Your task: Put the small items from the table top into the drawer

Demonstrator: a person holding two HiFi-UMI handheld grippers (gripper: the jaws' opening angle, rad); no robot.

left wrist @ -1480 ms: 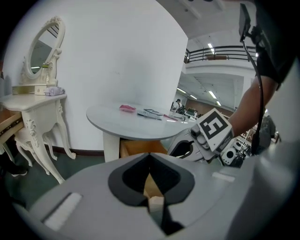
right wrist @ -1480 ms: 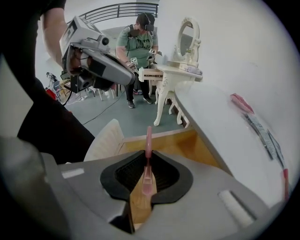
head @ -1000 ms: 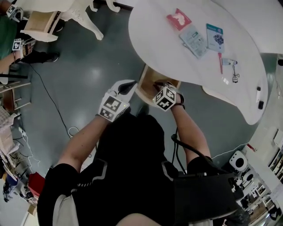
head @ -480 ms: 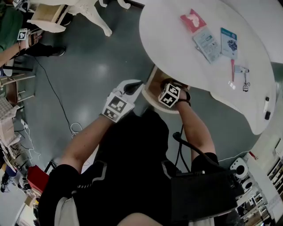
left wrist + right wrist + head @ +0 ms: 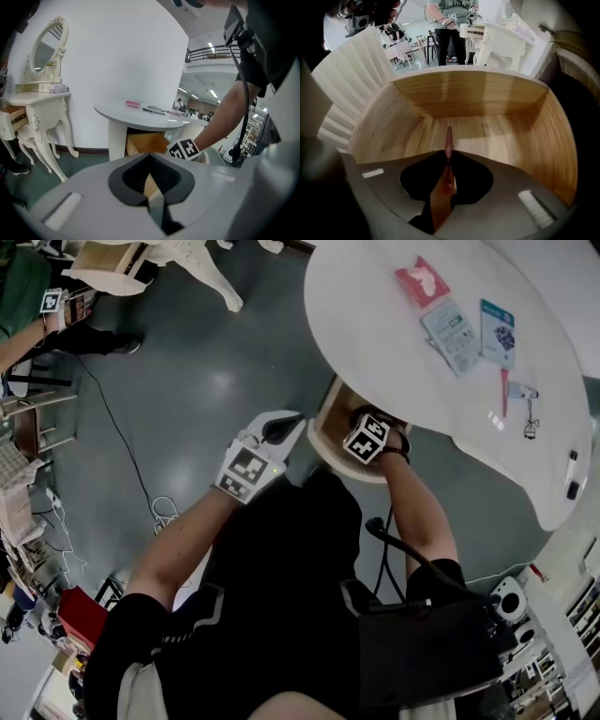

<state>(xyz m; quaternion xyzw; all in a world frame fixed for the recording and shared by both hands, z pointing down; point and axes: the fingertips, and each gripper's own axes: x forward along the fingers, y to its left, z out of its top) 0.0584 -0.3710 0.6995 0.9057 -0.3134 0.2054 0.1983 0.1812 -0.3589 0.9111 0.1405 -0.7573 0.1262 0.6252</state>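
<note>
right claw in the drawer with a slim stick

the right claw (image 5: 449, 158) was down inside the open wooden drawer (image 5: 465, 96), pinched shut on a slim reddish stick (image 5: 448, 139). what kind of stick it was could not be told. its long axis ran straight along the claw's own line. it poked out ahead of the tips toward the drawer's back wall, with its free end over the bare plank floor. whether that end touched the floor could not be told. no other item showed on the part of the drawer floor in view.

the coming move, as i judged it, was a release. the stick already lay within the drawer walls, roughly midway between the two sides, so letting go would likely drop it flat along the grain.

the left claw (image 5: 281, 426) hung outside, just beside the drawer's left front corner. its jaws were drawn together with nothing between them. it was the farther one from the goods.

on the round white table (image 5: 375, 343) above the drawer, well apart from both claws, lay a red packet (image 5: 421, 281), two blue-and-white card packs (image 5: 450, 322) and a thin red stick (image 5: 504, 390). these sat to the right and beyond, nearer the right arm. most of the task looked undone.
</note>
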